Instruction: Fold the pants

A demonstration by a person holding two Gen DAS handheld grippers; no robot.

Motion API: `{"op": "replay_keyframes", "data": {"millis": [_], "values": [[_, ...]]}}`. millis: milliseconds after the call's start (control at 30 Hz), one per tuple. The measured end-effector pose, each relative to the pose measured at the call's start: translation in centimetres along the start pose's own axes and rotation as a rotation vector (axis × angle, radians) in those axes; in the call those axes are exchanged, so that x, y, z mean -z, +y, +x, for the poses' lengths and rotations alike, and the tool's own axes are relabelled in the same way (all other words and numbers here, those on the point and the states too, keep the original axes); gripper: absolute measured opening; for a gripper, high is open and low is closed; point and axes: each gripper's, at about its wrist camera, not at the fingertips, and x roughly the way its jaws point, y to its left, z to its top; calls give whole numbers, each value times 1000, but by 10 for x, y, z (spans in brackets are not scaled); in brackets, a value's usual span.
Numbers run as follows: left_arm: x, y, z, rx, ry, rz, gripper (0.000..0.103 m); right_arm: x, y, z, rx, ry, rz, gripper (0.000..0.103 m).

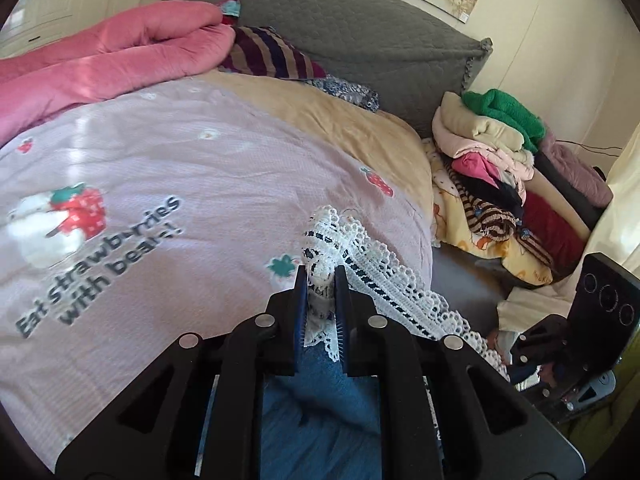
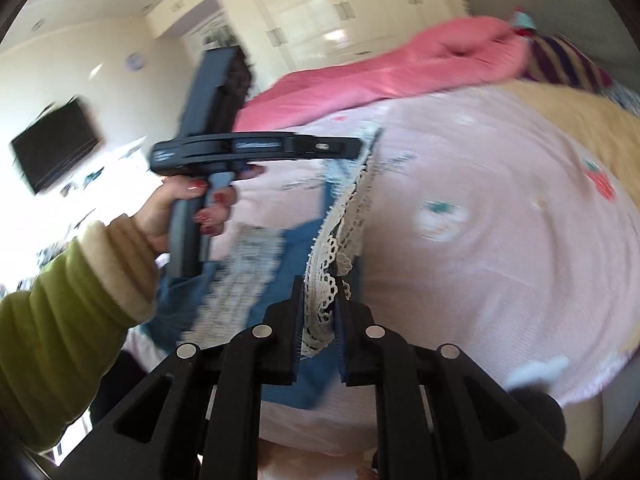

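On left: left gripper [image 1: 320,280] clamped on white lace trim [image 1: 384,276] of blue pants [image 1: 320,392]; person's left hand [image 2: 180,216] on handle. Trim runs taut from left gripper rightward to right gripper [image 2: 319,292], also clamped on lace. Long axis of held edge spans gripper to gripper; denim hangs below, lifted above pink bedcover [image 1: 200,160]. Both equally engaged; judgement: next move lowers edge flat onto bed. Further right: grey headboard [image 1: 360,40], clothes pile [image 1: 492,152]. Right view motion-blurred.
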Motion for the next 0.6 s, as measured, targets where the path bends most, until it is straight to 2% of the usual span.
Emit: {"op": "replay_keyframes", "data": {"millis": [167, 200, 233, 333, 467, 533, 600], "values": [[29, 20, -37, -24, -22, -42, 6, -4, 52, 39, -74, 79, -111, 13], [37, 25, -42, -28, -22, -52, 6, -1, 64, 48, -94, 104, -138, 9], [45, 28, -47, -41, -22, -57, 6, 1, 73, 52, -116, 123, -158, 1], [73, 44, -56, -81, 4, -105, 6, 15, 101, 86, -111, 210, -262, 1], [101, 58, -63, -115, 38, -141, 6, 45, 112, 107, -176, 323, -281, 1], [111, 60, -68, -124, 41, -153, 7, 50, 110, 103, -223, 331, -269, 1], [116, 61, -72, -150, 49, -154, 10, 48, 103, 91, -234, 317, -258, 1]]}}
